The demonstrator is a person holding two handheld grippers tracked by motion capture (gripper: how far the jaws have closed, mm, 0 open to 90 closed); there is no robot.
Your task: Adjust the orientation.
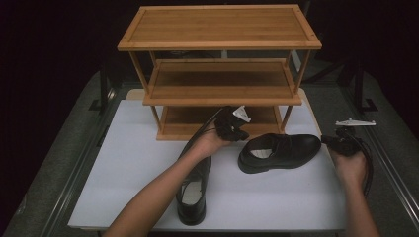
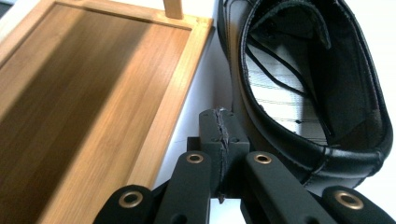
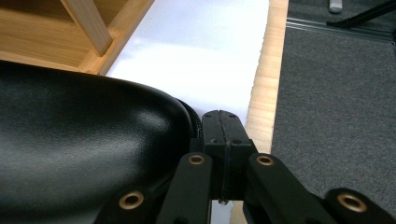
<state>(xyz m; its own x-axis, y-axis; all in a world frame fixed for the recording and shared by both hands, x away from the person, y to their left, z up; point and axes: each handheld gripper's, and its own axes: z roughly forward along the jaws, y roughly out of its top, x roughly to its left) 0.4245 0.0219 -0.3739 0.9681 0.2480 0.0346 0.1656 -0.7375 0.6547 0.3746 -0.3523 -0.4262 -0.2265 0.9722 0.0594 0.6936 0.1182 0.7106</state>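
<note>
Both claws were pressed together on nothing, the left gripper [image 1: 240, 132] at the heel and the right gripper [image 1: 327, 140] at the toe of the sideways black shoe [image 1: 280, 151], apparently bracketing it to nudge it toward the bamboo rack [image 1: 221, 97].

Dark room; grey carpet floor [image 1: 59, 148]; white table top [image 1: 128, 163]; metal stands [image 1: 363, 89] behind.

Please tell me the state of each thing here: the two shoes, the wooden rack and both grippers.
Left gripper: shut, holding nothing, beside the heel of the sideways shoe.
Right gripper: shut, holding nothing, at that shoe's toe.
Sideways shoe: upright on its sole.
Near shoe: upright, partly under the forearm.
Rack: standing, shelves bare.
</note>
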